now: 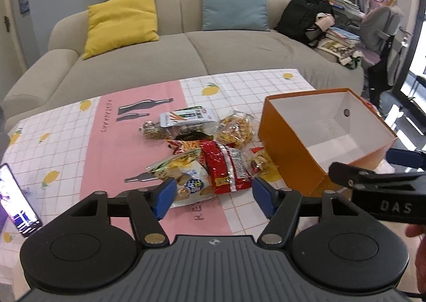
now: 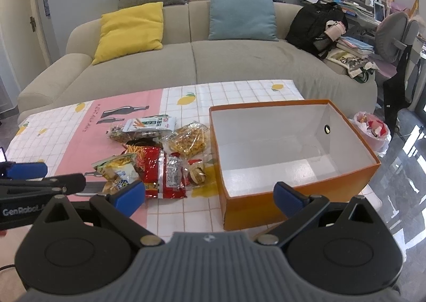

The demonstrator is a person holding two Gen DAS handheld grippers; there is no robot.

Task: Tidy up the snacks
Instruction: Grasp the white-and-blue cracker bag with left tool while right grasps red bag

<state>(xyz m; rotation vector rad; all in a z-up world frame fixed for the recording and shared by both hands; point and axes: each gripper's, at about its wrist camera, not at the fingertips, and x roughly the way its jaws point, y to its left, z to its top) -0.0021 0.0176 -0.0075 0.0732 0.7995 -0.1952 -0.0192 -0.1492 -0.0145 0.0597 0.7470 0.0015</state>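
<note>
We see the snack pile (image 1: 202,153) on the worktop (image 1: 127,142), just left of the orange box (image 2: 293,195). Box is open on top, white inside, nothing in it that we can make out. In the pile: red packet (image 2: 162,174) nearest the box's near-left corner, small round-snack packet (image 2: 197,173) between it and the box wall, yellow-green bag (image 2: 117,169) left of the red one, clear bag of yellow snacks (image 2: 189,139) by the box's far-left side, white-green packet (image 2: 151,123) farthest back. Packets overlap each other; none is in the box. Our left claw (image 1: 211,197) is spread, holding nothing, hovering near the yellow-green bag and red packet. Our right claw (image 2: 210,195) is spread wide, holding nothing, in front of the box's near wall. Phone (image 1: 17,201) lies far left of the box. Sofa (image 2: 186,62) is behind the box.
</note>
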